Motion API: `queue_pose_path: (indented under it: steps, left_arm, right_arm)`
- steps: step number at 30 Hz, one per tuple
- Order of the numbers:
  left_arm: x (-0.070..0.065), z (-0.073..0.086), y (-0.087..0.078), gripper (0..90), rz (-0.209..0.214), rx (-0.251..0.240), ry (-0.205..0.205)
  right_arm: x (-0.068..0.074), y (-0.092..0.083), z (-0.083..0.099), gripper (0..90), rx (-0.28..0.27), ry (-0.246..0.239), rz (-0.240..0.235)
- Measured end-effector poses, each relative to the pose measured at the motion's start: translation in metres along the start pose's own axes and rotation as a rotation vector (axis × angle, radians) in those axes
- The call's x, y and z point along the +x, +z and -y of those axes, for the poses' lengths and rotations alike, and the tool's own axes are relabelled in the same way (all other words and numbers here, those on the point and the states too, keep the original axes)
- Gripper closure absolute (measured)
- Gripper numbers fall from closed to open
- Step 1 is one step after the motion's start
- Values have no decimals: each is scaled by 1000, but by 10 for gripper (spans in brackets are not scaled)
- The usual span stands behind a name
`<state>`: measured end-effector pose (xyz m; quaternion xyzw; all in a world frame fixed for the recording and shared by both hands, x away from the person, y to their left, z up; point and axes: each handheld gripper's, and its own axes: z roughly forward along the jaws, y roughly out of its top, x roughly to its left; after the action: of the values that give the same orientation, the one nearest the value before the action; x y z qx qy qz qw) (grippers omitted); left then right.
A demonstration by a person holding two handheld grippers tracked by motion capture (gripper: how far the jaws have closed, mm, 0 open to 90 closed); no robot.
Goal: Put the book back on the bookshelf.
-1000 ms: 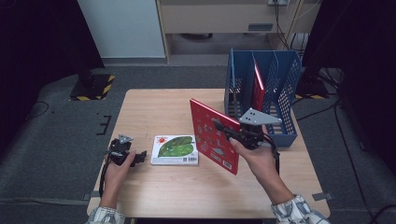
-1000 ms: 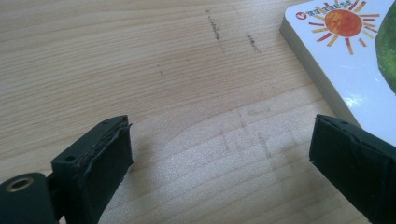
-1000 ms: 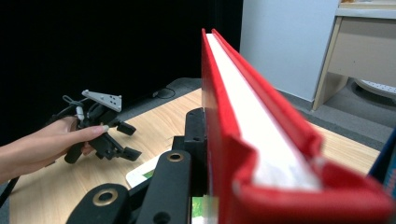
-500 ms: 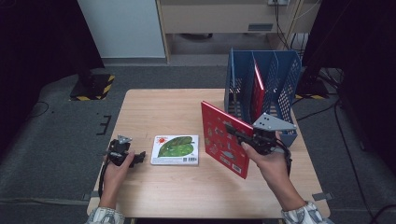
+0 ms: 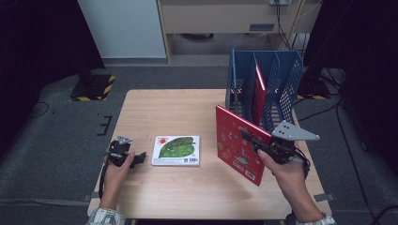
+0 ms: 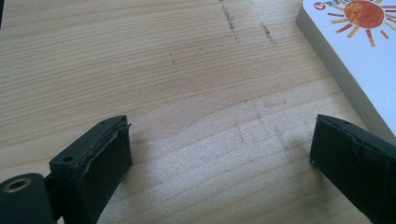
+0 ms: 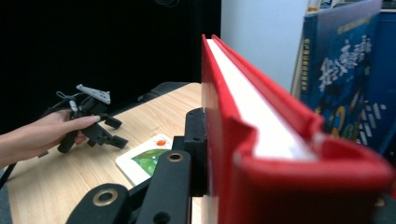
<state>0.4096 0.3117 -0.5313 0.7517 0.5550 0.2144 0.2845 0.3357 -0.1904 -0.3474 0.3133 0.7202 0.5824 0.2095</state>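
While the left gripper [image 5: 136,159] rests wide open near the bench's [image 5: 187,112] left edge, the right gripper [image 5: 253,139] clamps the upright red book [image 5: 237,143] near the right edge, beside the blue rack [image 5: 286,79].

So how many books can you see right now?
3: a red book held upright in the right gripper, a green-cover book flat on the table, another red one standing in the blue rack. More may be hidden there.
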Motion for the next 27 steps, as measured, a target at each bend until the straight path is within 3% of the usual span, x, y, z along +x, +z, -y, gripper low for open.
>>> queue_pose_path:
  steps: [17,27]
  left_arm:
    - [1,2,1,32,3,-12,5]
    - [1,2,1,26,3,-18,5]
  right_arm:
    - [-14,-34,4,794,-23,32,68]
    - [-30,-56,2,794,-50,53,150]
